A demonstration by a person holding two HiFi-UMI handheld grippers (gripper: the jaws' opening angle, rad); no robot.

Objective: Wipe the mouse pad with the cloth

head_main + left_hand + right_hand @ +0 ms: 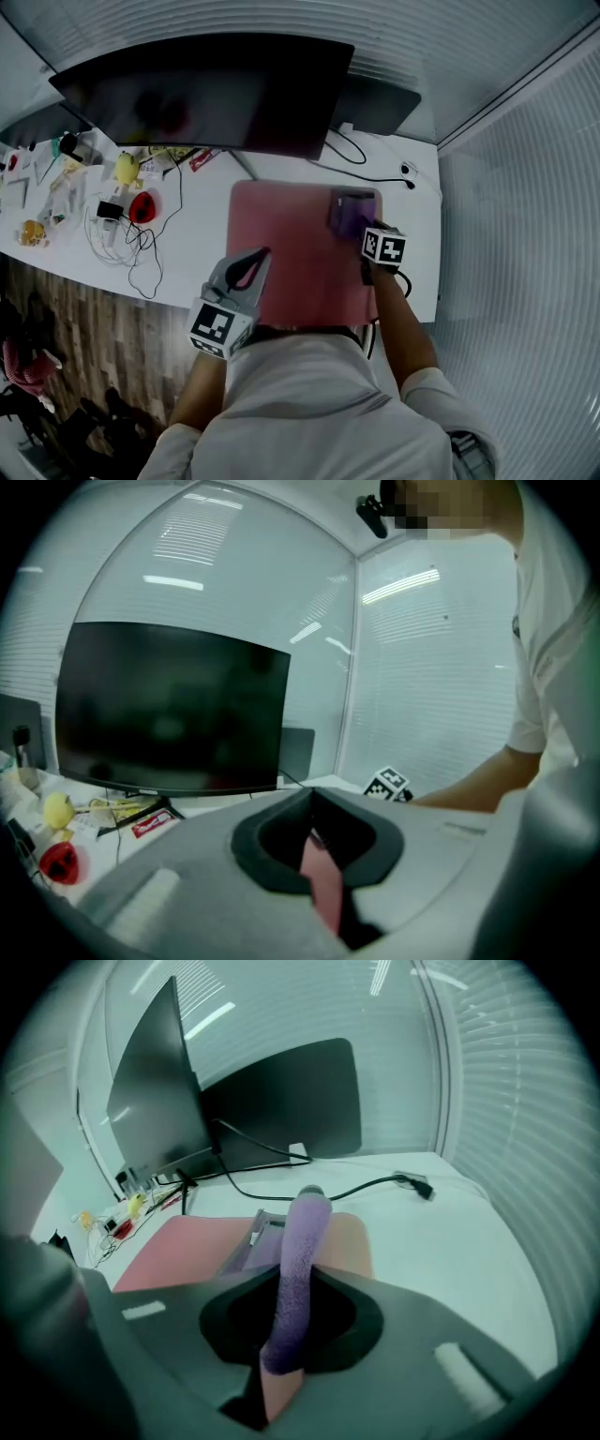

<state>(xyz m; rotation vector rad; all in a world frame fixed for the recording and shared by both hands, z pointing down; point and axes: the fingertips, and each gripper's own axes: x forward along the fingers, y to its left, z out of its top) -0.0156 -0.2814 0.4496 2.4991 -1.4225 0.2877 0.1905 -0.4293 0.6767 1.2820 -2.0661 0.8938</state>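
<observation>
Clearly, the pink mouse pad (pixel 291 253) lies flat in the middle of the white surface (pixel 197 234), in front of a big dark monitor (pixel 216 94). The purple cloth (pixel 352 214) sits on the far right corner of the pad. The right tongs (pixel 361 230) are closed on it. The left tongs (pixel 261 255) are at the near left edge of the pad, with the 2 tips together and nothing between them.

The right gripper view shows what the head view does not: the cloth (pixel 302 1241) stands as a folded ridge between the jaws of the right tongs (pixel 298 1269) and spreads on the mouse pad (pixel 178 1246) beyond them. A black cable (pixel 375 1185) runs over the surface behind, under a 2nd dark screen (pixel 291 1101).

The left gripper view looks along the left tongs (pixel 305 797) to the monitor (pixel 169 705). A strip of pink shows through the gap behind the tips. It also shows the marker cube (pixel 389 785) of the other tongs, a yellow thing (pixel 58 808), a red thing (pixel 58 862) and a red label (pixel 150 825). Its writing is too small to read.
</observation>
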